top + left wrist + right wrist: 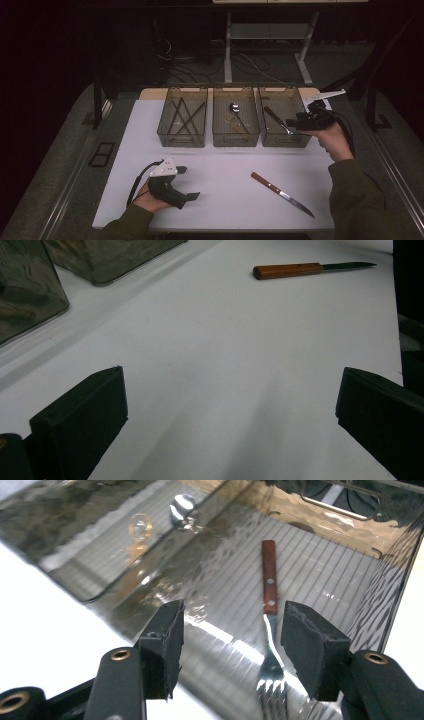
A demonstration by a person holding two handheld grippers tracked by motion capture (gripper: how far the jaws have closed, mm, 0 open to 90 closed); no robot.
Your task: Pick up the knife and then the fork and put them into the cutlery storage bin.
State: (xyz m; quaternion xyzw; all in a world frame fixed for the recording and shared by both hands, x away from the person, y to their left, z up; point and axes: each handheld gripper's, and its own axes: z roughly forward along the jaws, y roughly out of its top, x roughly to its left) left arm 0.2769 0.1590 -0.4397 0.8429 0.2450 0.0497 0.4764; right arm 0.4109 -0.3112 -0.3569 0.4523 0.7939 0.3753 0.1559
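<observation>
**Three bins, one fork just set down: cutlery sorting at the right bin**

Three clear bins stand in a row at the far side of the white table [220,200]. The left bin [182,122] holds dark sticks, the middle bin [236,125] holds spoons, and the right bin [285,125] holds the fork [270,605].

**Position of parts**
- The fork lies flat on the ribbed floor of the right bin, wooden handle pointing far, tines pointing near.
- The right gripper [230,650] hovers over the near rim of that bin. Its jaws stand partly apart with the fork below the gap; the pads do not press on it.
- The left gripper [227,415] rests on the near left of the table, jaws wide, nothing between them.
- A knife [282,194] lies on the near right of the table, well apart from the bins.

**Handling notes**
- The knife is judged to be the next item. It is stiff and light, with a smooth metal blade likely to slip between pads.
- Take hold across the wooden handle [287,271], which offers a thicker, less slippery surface.
- It lies flat, so the jaws must come down close to the table.

**Limits of view**
- The fork tines are cut off at the lower edge of the right gripper view.
- The bin walls reflect light, so the middle bin's contents are hard to make out
</observation>
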